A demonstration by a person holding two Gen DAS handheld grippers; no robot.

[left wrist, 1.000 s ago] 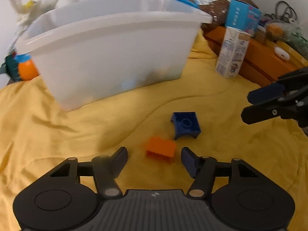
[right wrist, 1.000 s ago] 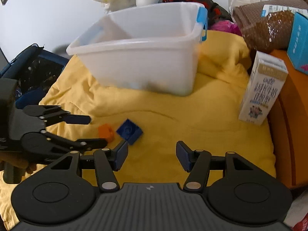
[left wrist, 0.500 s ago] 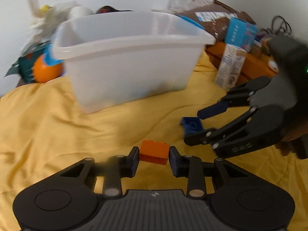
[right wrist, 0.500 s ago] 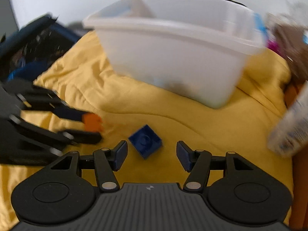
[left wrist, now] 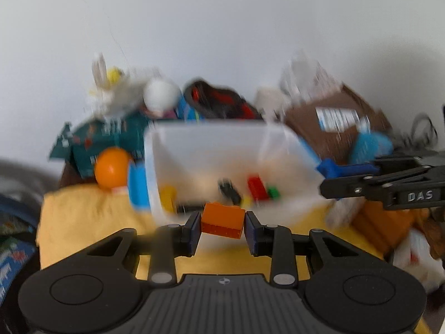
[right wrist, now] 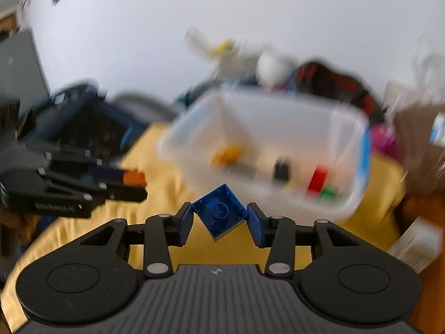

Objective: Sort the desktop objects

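Both bricks are hard, light plastic. The left tool (left wrist: 222, 226) clamps the orange brick (left wrist: 222, 220) by its flat sides; the right tool (right wrist: 219, 222), jaws just closing, pinches the blue brick (right wrist: 219, 213) corner-wise, probably slip-prone. Both hang before the white bin (right wrist: 278, 128).

Yellow cloth (left wrist: 83, 214) spread beneath, orange ball (left wrist: 111, 171) seen near its far left edge, brown cardboard box (left wrist: 339, 128) at the far right, white wall (left wrist: 222, 27) behind.

Yellow cloth (right wrist: 172, 183); white bin (right wrist: 342, 203) upon it.
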